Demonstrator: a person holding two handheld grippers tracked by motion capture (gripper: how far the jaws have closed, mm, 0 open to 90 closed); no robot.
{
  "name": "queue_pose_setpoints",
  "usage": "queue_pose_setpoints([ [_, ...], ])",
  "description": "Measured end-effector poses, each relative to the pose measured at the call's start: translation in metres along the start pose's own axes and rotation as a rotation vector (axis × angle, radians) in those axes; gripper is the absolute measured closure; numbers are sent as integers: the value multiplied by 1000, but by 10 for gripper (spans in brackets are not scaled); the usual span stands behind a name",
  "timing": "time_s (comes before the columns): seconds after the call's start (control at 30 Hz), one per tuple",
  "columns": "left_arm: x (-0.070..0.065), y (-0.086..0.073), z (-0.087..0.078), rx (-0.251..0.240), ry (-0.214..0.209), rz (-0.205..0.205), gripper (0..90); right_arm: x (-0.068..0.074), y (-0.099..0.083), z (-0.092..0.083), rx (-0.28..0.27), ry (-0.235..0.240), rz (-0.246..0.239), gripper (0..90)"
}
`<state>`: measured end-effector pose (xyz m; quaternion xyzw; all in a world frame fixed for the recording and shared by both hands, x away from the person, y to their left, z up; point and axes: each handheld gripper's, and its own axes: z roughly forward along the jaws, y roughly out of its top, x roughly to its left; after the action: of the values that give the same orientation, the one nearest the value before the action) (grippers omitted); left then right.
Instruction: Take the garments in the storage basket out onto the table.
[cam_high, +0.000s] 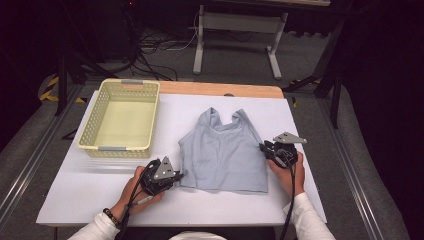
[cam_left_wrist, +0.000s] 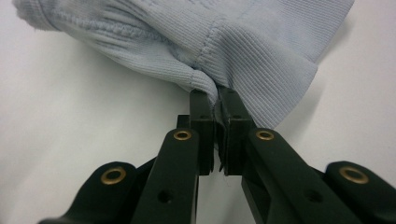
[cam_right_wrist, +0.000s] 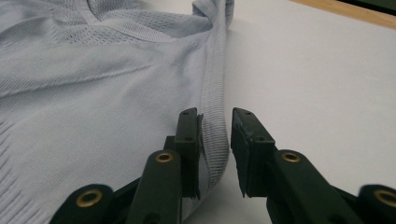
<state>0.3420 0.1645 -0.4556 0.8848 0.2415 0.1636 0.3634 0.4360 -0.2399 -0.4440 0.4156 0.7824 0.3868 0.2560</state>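
Black jaws of the left gripper (cam_left_wrist: 215, 100) are pinched tight on a bunched corner of the top (cam_left_wrist: 243, 42), at its 7 o'clock hem. On the other side, the right gripper (cam_right_wrist: 215, 119) stands part open, its jaws straddling the ribbed side edge without pressing it. To do this step well, I judge the right jaws should close fully on that edge before either hand lifts, so the cloth rises evenly. From above, the top (cam_high: 223, 150) lies flat mid-surface (cam_high: 300, 200), with a basket (cam_high: 121, 115) at 10 o'clock; the gripper views instead reveal the grip itself.
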Motion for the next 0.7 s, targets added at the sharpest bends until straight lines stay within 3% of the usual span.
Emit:
queue_pose_setpoints([
  [0.13, 0, -3, 1, 11, 2, 1, 860, -3, 1, -6, -25, -36, 4, 684],
  [0.27, 1, -3, 1, 18, -1, 5, 860, -10, 2, -18, -77, -118, 17, 669],
  [0.4, 2, -3, 2, 17, -7, 8, 860, -14, -2, -15, -31, -97, 32, 636],
  [0.53, 1, -3, 3, 10, -3, 16, 859, -8, -1, -10, -29, -21, 39, 570],
  [0.7, 2, -2, 3, 10, -8, 4, 859, 1, 1, -7, -13, 38, 24, 454],
])
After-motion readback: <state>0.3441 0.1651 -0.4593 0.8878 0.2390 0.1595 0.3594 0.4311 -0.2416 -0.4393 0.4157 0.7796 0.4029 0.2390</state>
